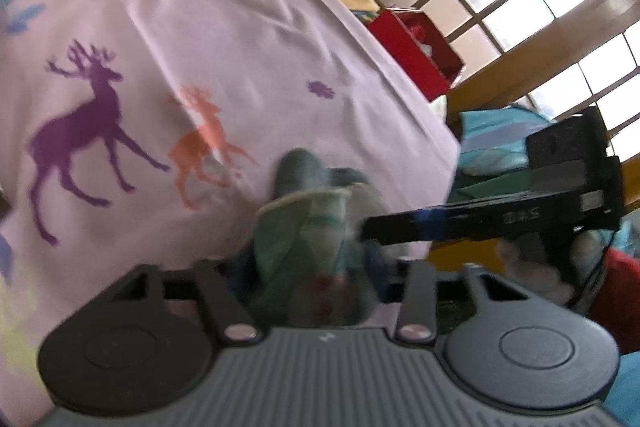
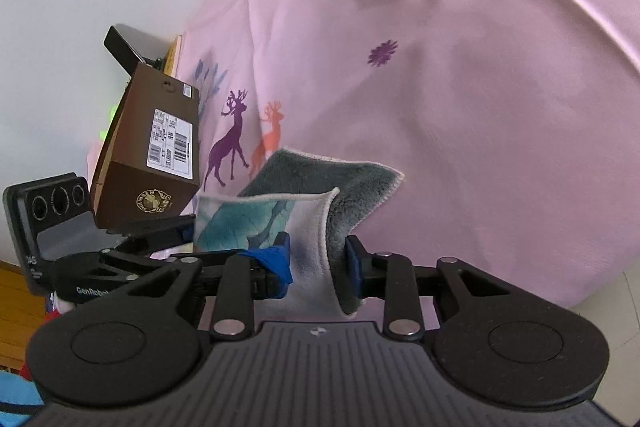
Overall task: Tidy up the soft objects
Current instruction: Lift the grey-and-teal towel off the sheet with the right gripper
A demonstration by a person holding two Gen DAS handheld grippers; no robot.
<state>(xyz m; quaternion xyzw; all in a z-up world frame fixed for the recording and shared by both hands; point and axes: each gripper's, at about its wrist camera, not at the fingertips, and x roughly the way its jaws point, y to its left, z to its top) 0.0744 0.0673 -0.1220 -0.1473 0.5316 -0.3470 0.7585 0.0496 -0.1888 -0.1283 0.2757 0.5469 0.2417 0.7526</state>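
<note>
**Both grippers on the small towel, mid-fold over the bed**

The towel, grey plush on one face and printed with teal leaves on the other, is lifted just above the pink deer-print bedsheet, its far grey corner lying towards the purple deer. The right gripper is clamped on the towel's near folded edge, blue pads pressing both faces. The left gripper appears closed on the towel's other end, with cloth bunched between its fingers, though motion blur leaves the pad contact unclear. From the right wrist view, the left gripper comes in on the towel's left side, in front of the brown cardboard box that stands beyond the towel, at the bed's edge.

The step in hand looks like folding or straightening the towel. Next, I judge, both grippers must bring the edges together evenly and lay the towel flat on the bedsheet, keeping tension so the soft plush does not sag or slip free.
</note>
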